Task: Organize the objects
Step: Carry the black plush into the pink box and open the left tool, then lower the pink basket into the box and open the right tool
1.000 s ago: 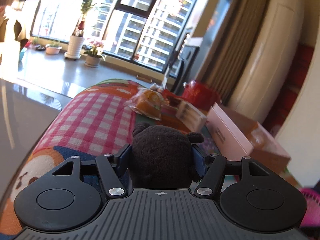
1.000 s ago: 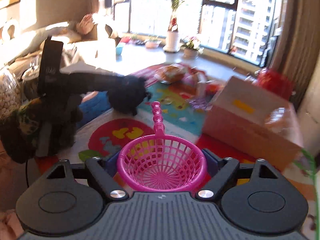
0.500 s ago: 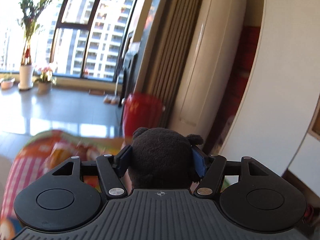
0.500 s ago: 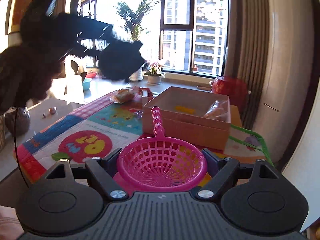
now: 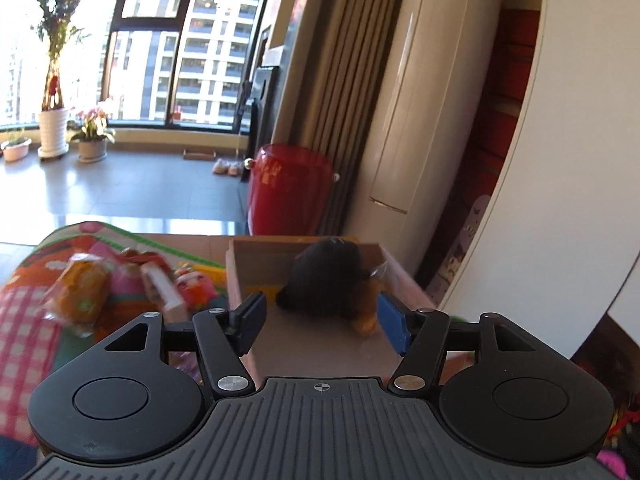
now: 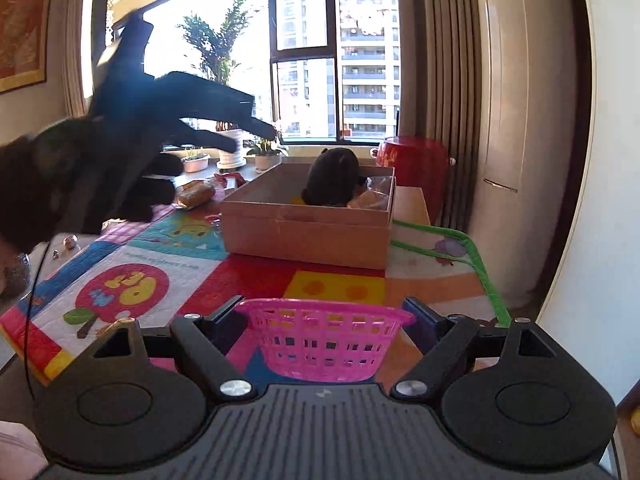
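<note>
A black plush toy lies inside the open cardboard box, next to a clear-wrapped orange snack. My left gripper hovers over the near end of the box; its jaws are closing slightly, stand apart, and hold nothing. In the right wrist view the same toy sits in the box, and the left gripper is a dark blur reaching in from the upper left. My right gripper is shut on a pink plastic basket, held low over the colourful mat.
Wrapped snack packets lie on the patchwork mat left of the box. Beyond the box stand a red drum stool, curtains and a tall white air conditioner. Potted plants line the window.
My left gripper swung right to the box and let go of the black plush toy, which now lies in it. My right gripper came closer to the box and rolled, with the basket still in it.
</note>
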